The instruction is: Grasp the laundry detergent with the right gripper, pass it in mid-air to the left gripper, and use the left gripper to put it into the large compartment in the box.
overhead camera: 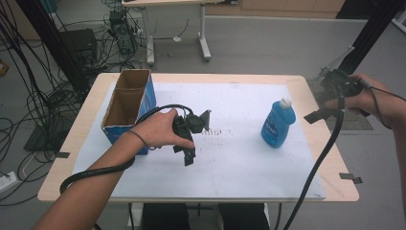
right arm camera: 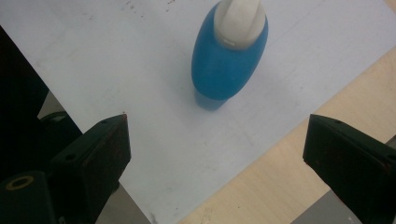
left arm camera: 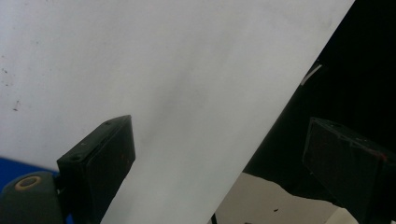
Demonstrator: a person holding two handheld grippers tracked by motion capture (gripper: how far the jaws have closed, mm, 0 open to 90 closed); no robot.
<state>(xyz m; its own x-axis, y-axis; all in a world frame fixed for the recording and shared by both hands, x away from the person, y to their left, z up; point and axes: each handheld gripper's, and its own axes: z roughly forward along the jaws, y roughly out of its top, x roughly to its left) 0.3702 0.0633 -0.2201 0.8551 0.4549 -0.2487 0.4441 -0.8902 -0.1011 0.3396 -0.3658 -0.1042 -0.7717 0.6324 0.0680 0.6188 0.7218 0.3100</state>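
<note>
A blue bottle (overhead camera: 277, 123) with a white cap stands upright on the right part of the white sheet (overhead camera: 239, 163). My right gripper (overhead camera: 320, 103) hovers off the table's right edge, apart from the bottle, with its jaws wide. In the right gripper view the bottle (right arm camera: 229, 60) is seen from above, ahead of the open right gripper (right arm camera: 219, 149), with nothing between the jaws. My left gripper (overhead camera: 188, 154) is held over the sheet's middle left, pointing down toward the near edge. The left gripper (left arm camera: 222, 158) stands open over bare sheet (left arm camera: 163, 70).
An open cardboard box (overhead camera: 150, 98) with blue sides stands at the table's left, close behind the left hand. Bare wooden table (overhead camera: 330, 153) borders the sheet on the right. Cables trail from both grippers over the front edge. Desk legs and wires stand on the floor beyond.
</note>
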